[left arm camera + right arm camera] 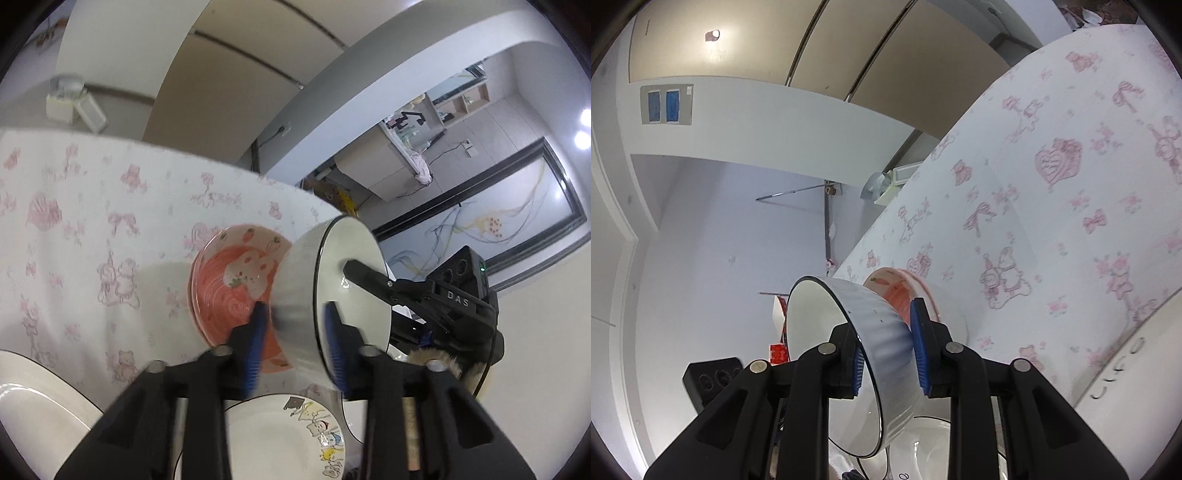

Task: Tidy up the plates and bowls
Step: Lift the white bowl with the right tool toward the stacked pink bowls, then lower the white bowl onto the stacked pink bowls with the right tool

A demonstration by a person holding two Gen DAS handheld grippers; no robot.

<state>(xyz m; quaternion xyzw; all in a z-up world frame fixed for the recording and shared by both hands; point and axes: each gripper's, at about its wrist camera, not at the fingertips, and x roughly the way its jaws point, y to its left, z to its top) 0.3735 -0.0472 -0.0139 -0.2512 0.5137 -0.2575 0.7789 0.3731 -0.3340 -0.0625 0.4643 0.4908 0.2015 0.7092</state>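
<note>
A white bowl with a black rim hangs tilted on its side above the table. My left gripper is shut on its lower wall, one blue pad inside and one outside. My right gripper is shut on the same white bowl, straddling its ribbed wall. In the left wrist view one black finger of the right gripper lies inside the bowl; the other is hidden behind the wall. Just behind it, a pink strawberry-print bowl rests on the tablecloth.
A cartoon-print plate lies under my left gripper, with a large white plate at lower left. Another black-rimmed white dish sits beneath the right gripper, and a big white plate at the right. The pink-patterned tablecloth stretches beyond.
</note>
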